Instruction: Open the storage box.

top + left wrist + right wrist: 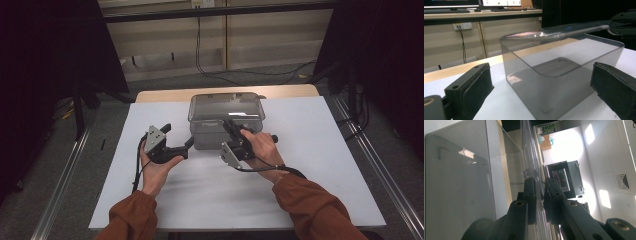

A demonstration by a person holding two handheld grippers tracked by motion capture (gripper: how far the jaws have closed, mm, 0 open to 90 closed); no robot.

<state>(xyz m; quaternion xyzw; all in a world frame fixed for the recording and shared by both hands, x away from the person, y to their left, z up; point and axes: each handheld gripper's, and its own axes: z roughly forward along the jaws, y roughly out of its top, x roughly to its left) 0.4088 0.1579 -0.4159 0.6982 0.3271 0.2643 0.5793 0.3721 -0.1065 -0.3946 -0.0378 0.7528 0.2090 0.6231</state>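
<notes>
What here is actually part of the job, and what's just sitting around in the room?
Part of the job:
- clear box
- its clear lid, pinched at the edge by the right gripper
- left gripper, jaws open beside the box
- white table the box stands on

Just lying about:
- black cable on the floor
- wall socket
- monitors on the far desk

**Dim lab room, white table at centre**

White-topped table (310,165) on a grey floor (260,80). Beyond the table: a beige wall panel (270,35) with a black cable (200,50) hanging down to the floor. Metal rails (65,170) run along the floor on both sides of the table. Dark curtains (45,50) flank it. Behind the table, a desk with monitors (501,3) and a wall socket (462,25) below. Tiled ceiling, bright lights (605,198).
</notes>
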